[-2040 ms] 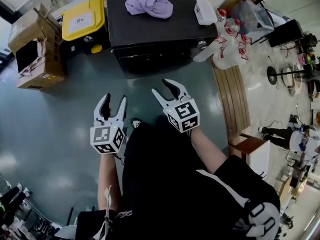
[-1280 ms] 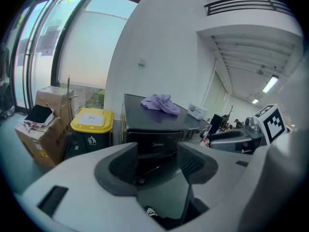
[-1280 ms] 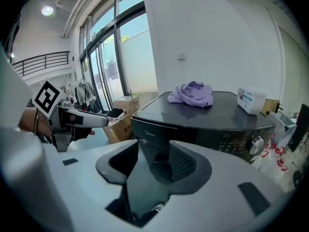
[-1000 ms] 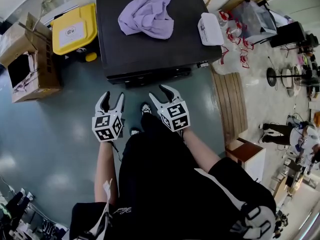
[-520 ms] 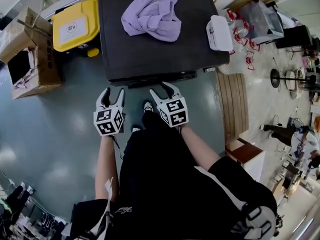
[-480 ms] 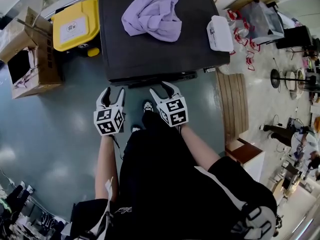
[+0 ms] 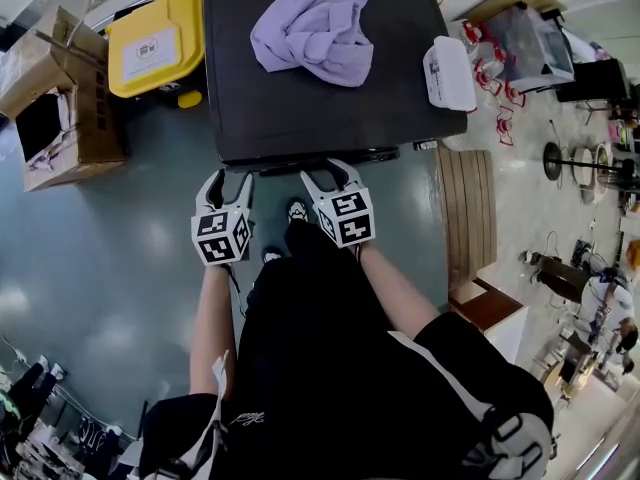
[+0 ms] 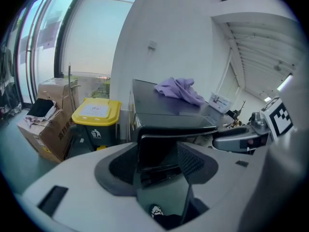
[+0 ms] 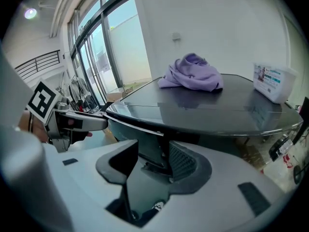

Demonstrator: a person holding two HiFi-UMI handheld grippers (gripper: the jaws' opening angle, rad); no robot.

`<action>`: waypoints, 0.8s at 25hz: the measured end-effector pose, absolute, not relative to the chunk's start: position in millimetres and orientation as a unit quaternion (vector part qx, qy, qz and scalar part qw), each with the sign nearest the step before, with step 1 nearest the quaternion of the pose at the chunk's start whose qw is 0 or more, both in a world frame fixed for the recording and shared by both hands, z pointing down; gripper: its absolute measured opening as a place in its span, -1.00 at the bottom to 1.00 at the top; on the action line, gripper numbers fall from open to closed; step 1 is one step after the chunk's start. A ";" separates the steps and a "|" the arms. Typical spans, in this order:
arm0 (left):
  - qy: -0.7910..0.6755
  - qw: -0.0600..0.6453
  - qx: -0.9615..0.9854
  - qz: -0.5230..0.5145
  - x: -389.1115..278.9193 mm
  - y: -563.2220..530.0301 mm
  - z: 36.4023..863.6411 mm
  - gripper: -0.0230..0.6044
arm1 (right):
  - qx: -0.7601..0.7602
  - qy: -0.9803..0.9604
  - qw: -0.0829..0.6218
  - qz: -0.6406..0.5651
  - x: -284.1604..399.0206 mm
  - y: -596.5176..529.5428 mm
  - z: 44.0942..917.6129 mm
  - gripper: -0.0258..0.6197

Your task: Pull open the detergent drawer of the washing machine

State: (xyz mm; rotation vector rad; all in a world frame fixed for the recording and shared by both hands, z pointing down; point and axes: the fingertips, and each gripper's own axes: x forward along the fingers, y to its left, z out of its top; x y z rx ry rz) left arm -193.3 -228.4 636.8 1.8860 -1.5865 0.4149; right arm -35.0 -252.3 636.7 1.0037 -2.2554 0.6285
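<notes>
The washing machine (image 7: 330, 98) is a black box seen from above, with a purple cloth (image 7: 318, 23) and a white tub (image 7: 449, 72) on its lid. Its front edge (image 7: 310, 158) lies just ahead of both grippers. My left gripper (image 7: 228, 180) is open and empty, close to the front's left part. My right gripper (image 7: 328, 173) is open and empty too, near the front's middle. In the left gripper view the dark front panel (image 8: 159, 149) shows between the spread jaws of the left gripper (image 8: 157, 162). The right gripper (image 9: 150, 166) looks under the lid's rim (image 9: 140, 127). I cannot make out the drawer itself.
A yellow-lidded bin (image 7: 160, 33) and an open cardboard box (image 7: 60, 88) stand left of the machine. A wooden bench (image 7: 468, 218) and plastic bags (image 7: 495, 68) lie to its right. The person's dark clothing (image 7: 330, 368) fills the lower middle, above a grey-green floor (image 7: 110, 258).
Both grippers have moved forward and lower, from well short of the machine to right at its front edge. Their jaws stay spread as before.
</notes>
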 end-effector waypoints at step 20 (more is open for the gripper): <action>-0.569 0.319 0.737 0.176 -187.1 -237.2 644.4 -0.11 | 0.389 -0.837 0.305 0.235 -42.5 -256.7 641.7 -0.32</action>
